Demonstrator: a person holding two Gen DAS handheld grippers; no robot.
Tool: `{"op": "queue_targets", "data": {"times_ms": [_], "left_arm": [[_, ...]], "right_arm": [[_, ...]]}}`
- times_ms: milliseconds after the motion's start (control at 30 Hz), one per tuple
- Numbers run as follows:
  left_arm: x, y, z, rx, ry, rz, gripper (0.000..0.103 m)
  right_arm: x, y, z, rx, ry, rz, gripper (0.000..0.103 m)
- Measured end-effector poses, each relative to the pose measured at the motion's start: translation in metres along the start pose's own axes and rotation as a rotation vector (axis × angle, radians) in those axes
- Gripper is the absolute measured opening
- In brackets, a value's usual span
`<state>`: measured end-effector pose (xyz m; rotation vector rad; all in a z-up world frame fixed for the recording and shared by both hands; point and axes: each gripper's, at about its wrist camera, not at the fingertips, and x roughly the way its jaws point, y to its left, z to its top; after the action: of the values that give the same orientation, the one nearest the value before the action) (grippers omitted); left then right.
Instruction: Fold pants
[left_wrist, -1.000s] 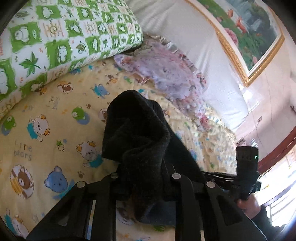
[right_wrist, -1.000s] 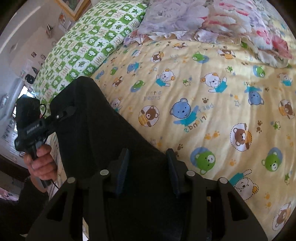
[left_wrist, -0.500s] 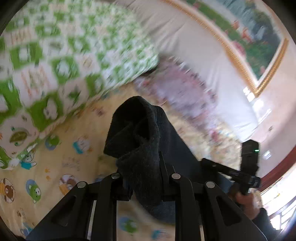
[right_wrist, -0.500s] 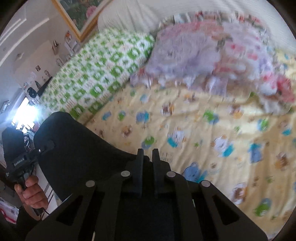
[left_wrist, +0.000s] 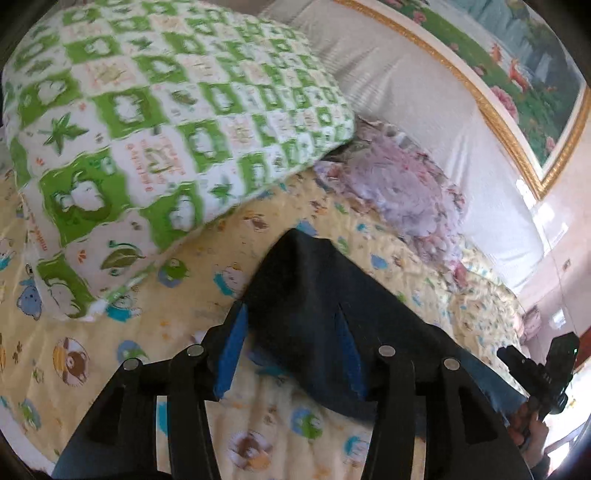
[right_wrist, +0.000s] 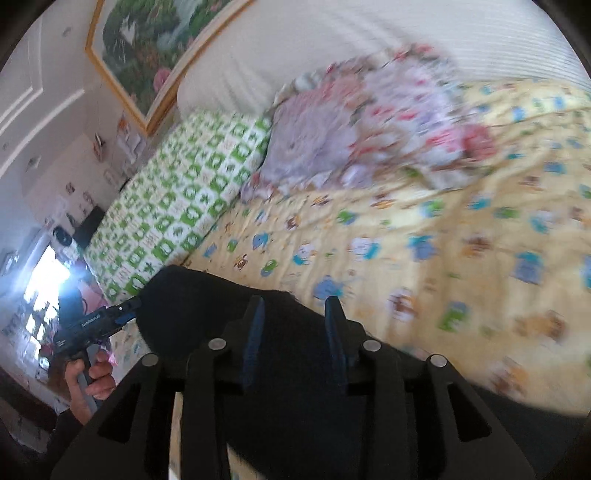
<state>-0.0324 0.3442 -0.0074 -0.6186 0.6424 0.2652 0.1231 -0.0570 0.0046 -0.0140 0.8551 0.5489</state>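
Pants (left_wrist: 314, 317), dark and thick, lie draped over the yellow bear-print bed (left_wrist: 110, 332) just in front of both tools, with one corner peaked up toward the green checked pillow (left_wrist: 155, 122). The left gripper (left_wrist: 291, 350) has just been opening; its blue pads stand apart on either side of the cloth, which lies between them but does not look pinched. The right gripper (right_wrist: 293, 332) has likewise just been opening, the fabric bulging between its parted fingers (right_wrist: 253, 332) rather than clamped. Released like this, the main risk, as I judge it, is that the fold springs loose: the cloth is bulky and the raised hump seen in the right wrist view could slump sideways, leaving the legs uneven. A second risk is snagging, since either pad drawn back across the knit could drag an edge along and undo the layer. The soft, wrinkled bedspread gives little support, so pressing down to flatten may only shift the whole bundle toward the floral blanket (left_wrist: 399, 184) nearby.
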Motion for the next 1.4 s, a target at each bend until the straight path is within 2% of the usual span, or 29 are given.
{"op": "queue_targets", "data": {"times_ms": [33, 100, 267, 367, 467, 700, 833, 1000, 1233, 1300, 1400], "left_arm": [[-0.002, -0.01, -0.001, 0.019, -0.001, -0.003, 0.058], [-0.004, -0.03, -0.004, 0.055, -0.012, -0.015, 0.061], [-0.001, -0.093, -0.011, 0.151, 0.028, -0.145, 0.061], [0.004, -0.14, -0.024, 0.25, 0.068, -0.219, 0.061], [0.009, -0.185, -0.045, 0.355, 0.116, -0.287, 0.065], [0.026, -0.278, -0.11, 0.57, 0.256, -0.433, 0.066], [0.034, -0.313, -0.141, 0.662, 0.332, -0.496, 0.068], [0.046, -0.357, -0.168, 0.776, 0.386, -0.518, 0.069], [0.059, -0.4, -0.166, 0.867, 0.411, -0.539, 0.07], [0.063, -0.411, -0.163, 0.894, 0.412, -0.543, 0.072], [0.074, -0.427, -0.163, 0.922, 0.44, -0.552, 0.073]], "right_arm": [[-0.013, -0.004, -0.004, 0.01, -0.014, -0.012, 0.036], [-0.04, -0.012, -0.013, 0.02, -0.035, -0.052, 0.036], [-0.1, -0.038, -0.039, 0.103, -0.089, -0.13, 0.037], [-0.133, -0.051, -0.058, 0.145, -0.106, -0.173, 0.038], [-0.162, -0.061, -0.075, 0.167, -0.125, -0.219, 0.043], [-0.218, -0.083, -0.115, 0.257, -0.179, -0.309, 0.044], [-0.235, -0.098, -0.131, 0.32, -0.187, -0.335, 0.044], [-0.243, -0.113, -0.142, 0.385, -0.205, -0.336, 0.044], [-0.246, -0.127, -0.144, 0.47, -0.257, -0.278, 0.045], [-0.245, -0.131, -0.144, 0.495, -0.266, -0.266, 0.054], [-0.243, -0.138, -0.145, 0.535, -0.294, -0.236, 0.059]]}}
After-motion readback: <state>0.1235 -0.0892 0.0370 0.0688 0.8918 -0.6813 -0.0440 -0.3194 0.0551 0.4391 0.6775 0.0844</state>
